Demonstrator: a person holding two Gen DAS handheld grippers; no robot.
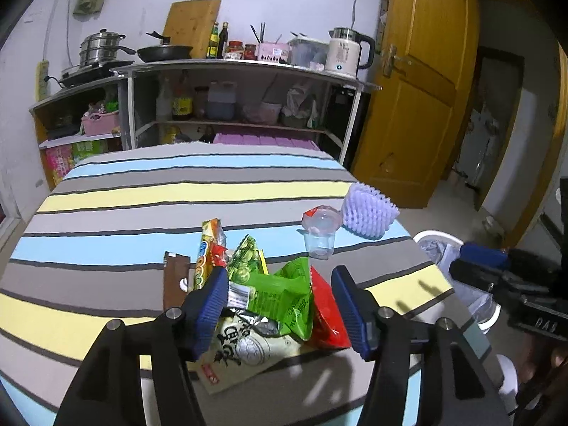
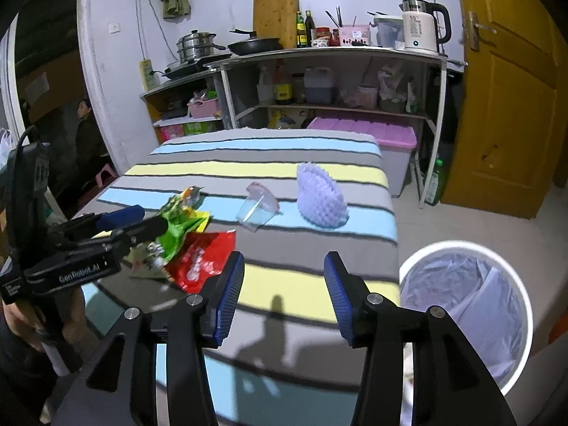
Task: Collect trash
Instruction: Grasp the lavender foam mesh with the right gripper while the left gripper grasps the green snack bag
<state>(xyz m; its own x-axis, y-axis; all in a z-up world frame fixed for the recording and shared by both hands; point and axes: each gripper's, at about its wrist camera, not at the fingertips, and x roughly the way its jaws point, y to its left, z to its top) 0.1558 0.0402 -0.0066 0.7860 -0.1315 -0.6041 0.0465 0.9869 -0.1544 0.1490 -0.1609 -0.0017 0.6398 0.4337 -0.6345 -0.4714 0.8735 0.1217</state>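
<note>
A heap of snack wrappers lies on the striped table: a green bag [image 1: 284,293] [image 2: 177,230], a red bag [image 1: 326,316] [image 2: 202,259], a beige packet [image 1: 245,348], an orange wrapper [image 1: 209,248] and a brown one [image 1: 174,277]. A clear plastic cup [image 1: 319,238] [image 2: 257,211] and a white foam fruit net [image 1: 369,213] [image 2: 319,198] lie farther back. My left gripper [image 1: 280,305] is open, its jaws on either side of the green bag. My right gripper [image 2: 284,294] is open and empty over the table's near right part. A white trash bin [image 2: 468,305] [image 1: 458,266] with a liner stands on the floor beside the table.
The striped table [image 1: 142,195] [image 2: 269,156] has its right edge by the bin. Behind it stand shelves [image 1: 230,67] with pots, bottles and a kettle [image 1: 348,51]. A pink-lidded box [image 2: 369,129] sits behind the table. A yellow door [image 1: 419,81] is at the right.
</note>
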